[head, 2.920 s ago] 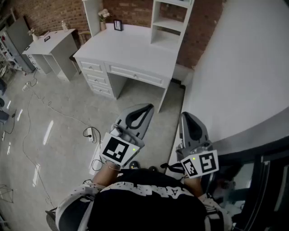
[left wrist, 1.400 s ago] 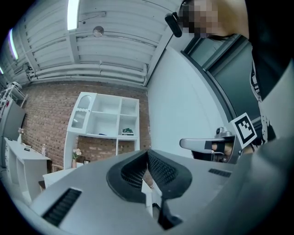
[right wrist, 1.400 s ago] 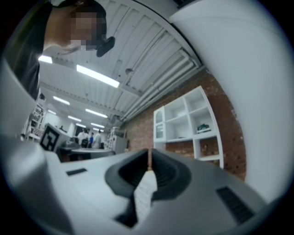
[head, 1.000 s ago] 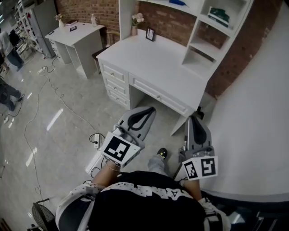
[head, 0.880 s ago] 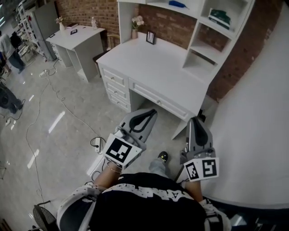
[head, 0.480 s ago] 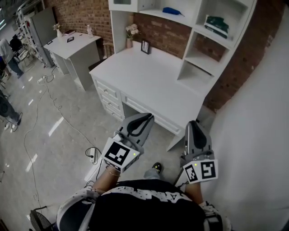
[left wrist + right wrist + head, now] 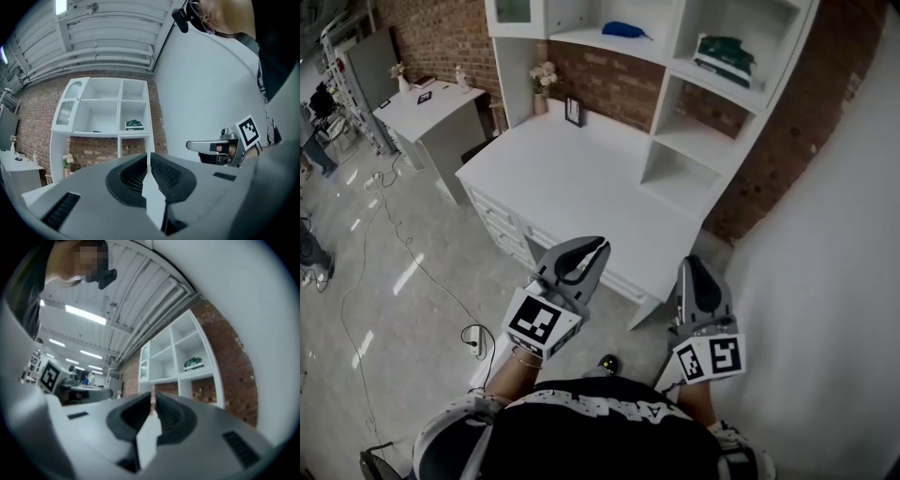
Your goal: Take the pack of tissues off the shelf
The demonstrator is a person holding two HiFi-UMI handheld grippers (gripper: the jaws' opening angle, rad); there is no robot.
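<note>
Your left gripper has its jaws closed together, with nothing between them; your right gripper is also closed and empty; both point toward the white desk. The green pack of tissues lies in an upper right compartment of the shelf unit on the desk, well apart from both grippers; a blue object lies on the shelf to its left.
</note>
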